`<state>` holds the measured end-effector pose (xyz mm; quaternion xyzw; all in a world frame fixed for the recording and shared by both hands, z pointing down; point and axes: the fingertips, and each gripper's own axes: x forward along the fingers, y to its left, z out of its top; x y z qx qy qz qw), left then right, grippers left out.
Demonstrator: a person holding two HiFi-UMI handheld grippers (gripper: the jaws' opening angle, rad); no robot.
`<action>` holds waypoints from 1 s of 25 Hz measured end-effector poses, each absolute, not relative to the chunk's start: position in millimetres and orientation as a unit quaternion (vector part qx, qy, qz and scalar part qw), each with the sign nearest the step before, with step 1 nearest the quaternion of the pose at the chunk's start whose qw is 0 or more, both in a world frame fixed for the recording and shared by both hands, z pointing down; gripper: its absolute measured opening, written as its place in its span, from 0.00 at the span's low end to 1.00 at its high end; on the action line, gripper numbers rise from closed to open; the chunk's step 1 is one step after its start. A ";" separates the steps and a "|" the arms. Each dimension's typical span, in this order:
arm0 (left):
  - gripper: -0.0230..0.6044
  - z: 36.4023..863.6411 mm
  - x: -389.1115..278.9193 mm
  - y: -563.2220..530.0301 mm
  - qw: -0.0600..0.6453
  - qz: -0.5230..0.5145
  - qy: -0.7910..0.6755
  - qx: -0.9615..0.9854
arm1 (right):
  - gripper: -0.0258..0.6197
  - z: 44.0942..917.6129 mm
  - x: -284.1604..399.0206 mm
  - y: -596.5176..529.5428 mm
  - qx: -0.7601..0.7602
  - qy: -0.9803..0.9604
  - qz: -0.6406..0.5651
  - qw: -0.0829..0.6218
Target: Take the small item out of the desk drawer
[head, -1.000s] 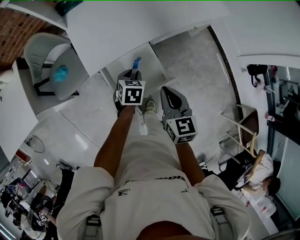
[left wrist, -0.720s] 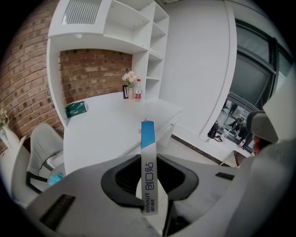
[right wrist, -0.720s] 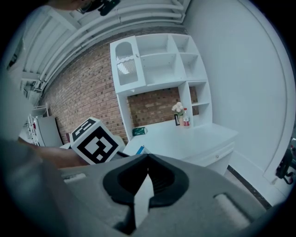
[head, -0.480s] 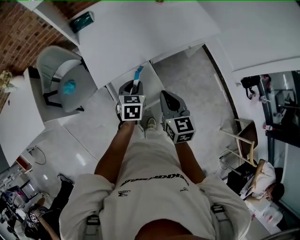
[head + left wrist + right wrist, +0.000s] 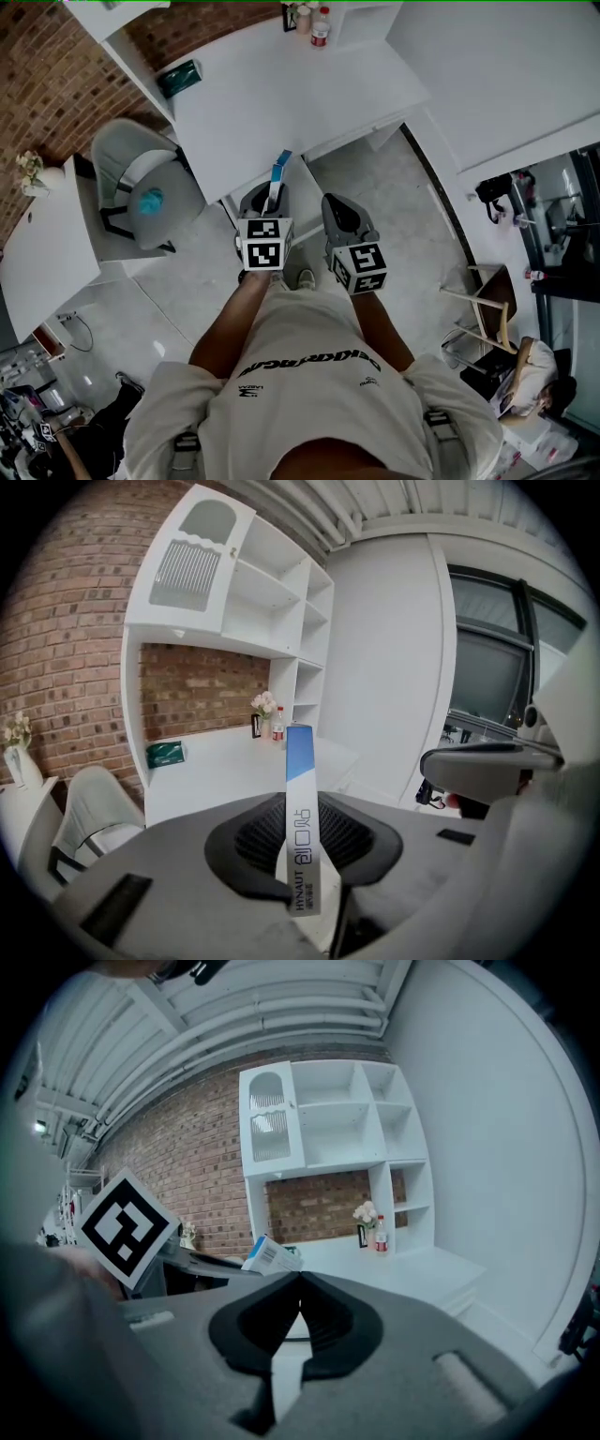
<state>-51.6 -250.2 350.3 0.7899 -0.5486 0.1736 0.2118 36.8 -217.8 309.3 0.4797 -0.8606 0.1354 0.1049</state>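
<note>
My left gripper [image 5: 266,201] is shut on a slim white-and-blue box [image 5: 278,172], the small item, which stands upright out of the jaws. In the left gripper view the box [image 5: 298,761] runs up from between the dark pads of the left gripper [image 5: 304,878]. Just to the right, the right gripper [image 5: 337,212] is held level with it, shut and with nothing in it. In its own view the right gripper [image 5: 298,1309] has its jaw tips touching, and the box [image 5: 272,1255] shows to the left. Both are held over the white drawer unit [image 5: 314,192] at the desk's [image 5: 300,84] near edge.
A grey chair [image 5: 122,178] with a teal thing [image 5: 148,200] on its seat stands left of the desk. A green tissue box [image 5: 178,77] and bottles [image 5: 319,23] sit on the desk. White shelves [image 5: 234,583] rise behind it. A folding chair [image 5: 487,291] stands at the right.
The head view has tilted up, so more of the desk top and brick wall shows. Both grippers stay side by side, and the box stays in the left gripper.
</note>
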 end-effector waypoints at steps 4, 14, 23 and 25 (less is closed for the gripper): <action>0.17 317.9 -54.0 -243.3 0.187 0.147 -0.554 0.798 | 0.04 290.6 32.3 -218.2 0.479 -0.864 0.122 0.095; 0.17 261.6 -58.5 -227.8 0.137 0.091 -0.567 0.807 | 0.04 262.5 30.5 -219.0 0.483 -0.866 0.104 0.070; 0.17 246.4 -57.7 -220.8 0.115 0.070 -0.572 0.809 | 0.04 247.0 27.9 -219.8 0.482 -0.870 0.088 0.053; 0.17 246.1 -58.8 -219.9 0.112 0.067 -0.573 0.809 | 0.04 247.5 26.8 -219.9 0.482 -0.870 0.088 0.050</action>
